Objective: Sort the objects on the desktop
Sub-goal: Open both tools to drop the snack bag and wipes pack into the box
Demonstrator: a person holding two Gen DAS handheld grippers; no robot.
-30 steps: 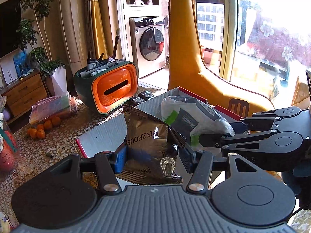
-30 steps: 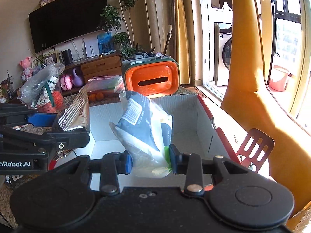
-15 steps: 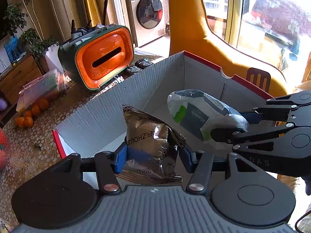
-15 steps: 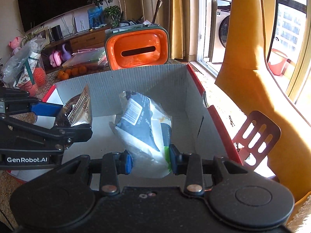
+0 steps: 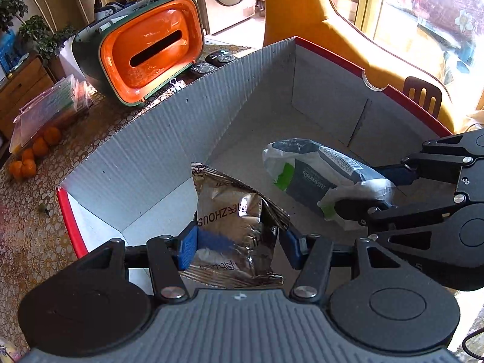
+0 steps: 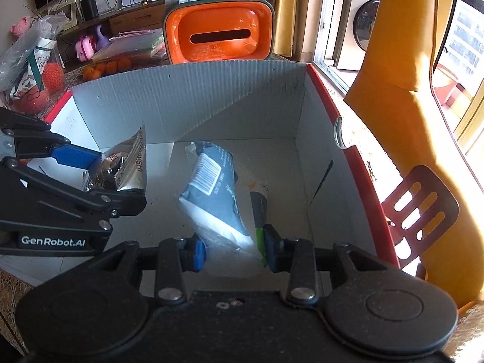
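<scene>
Hanging over the open cardboard box (image 5: 169, 151) right now are two packets, one in each gripper. The left gripper (image 5: 239, 248) pinches a crinkled silver foil packet (image 5: 233, 224) near its bottom edge, blue pads pressed into both sides, so the packet stands up from the jaws with its top flaring open above them. The right gripper (image 6: 234, 251) is clamped on a white and dark blue packet (image 6: 217, 199), again at one end, leaving the barcode end sticking out ahead of the fingers and down into the box.

Both tools tilt steeply downward, noses inside the box walls, and that looks deliberate: gripping at the tail end keeps the bulk of each packet out front, so it can go in first and the jaws need not reach the floor. The two sit side by side, the foil packet toward the left wall and the white one nearer the middle, near each other but apart, so neither should land on the other.

Nothing else shows on the grey box floor. My read is that this is the drop-off stage of the sorting, with release the next call. Whether either packet touches the floor yet, I cannot tell.

Outside, an orange tissue box (image 6: 219, 33) stands just behind the far wall, oranges (image 5: 33, 154) lie off to the left, and a brown slotted spatula (image 6: 419, 208) rests by the red right rim.
</scene>
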